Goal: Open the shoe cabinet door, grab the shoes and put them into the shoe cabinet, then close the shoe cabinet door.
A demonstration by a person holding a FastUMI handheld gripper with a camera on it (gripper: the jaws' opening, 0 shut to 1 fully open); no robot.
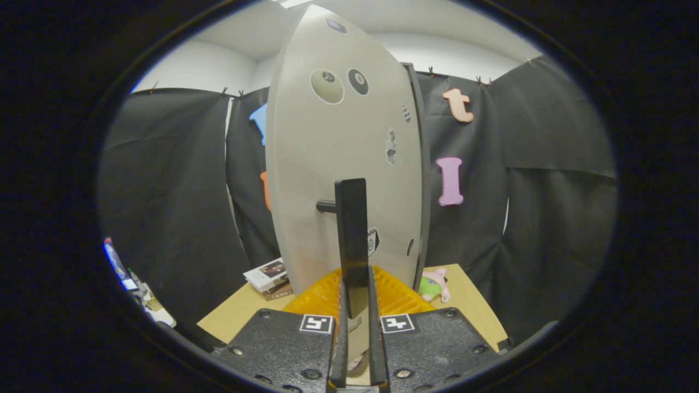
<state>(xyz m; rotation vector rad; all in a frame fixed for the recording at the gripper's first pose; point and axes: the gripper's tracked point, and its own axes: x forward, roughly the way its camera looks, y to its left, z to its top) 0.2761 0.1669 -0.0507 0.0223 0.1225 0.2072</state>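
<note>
The shoe cabinet door (pixel 338 158) is a pale grey panel with several stickers and stands upright just ahead of me. Its black vertical bar handle (pixel 352 229) sticks out on a short stub. My gripper (pixel 356 289) is shut on the lower end of the handle, one finger pressing on each side. A dark edge of the cabinet (pixel 423 164) runs down the door's right side. I cannot tell whether the door is ajar.
The cabinet stands on a tan table (pixel 475 311). A ribbed orange-yellow object (pixel 401 297) lies at the door's foot, beyond my fingers. A stack of books (pixel 267 277) sits left of the door and a small plush toy (pixel 435 286) right of it.
</note>
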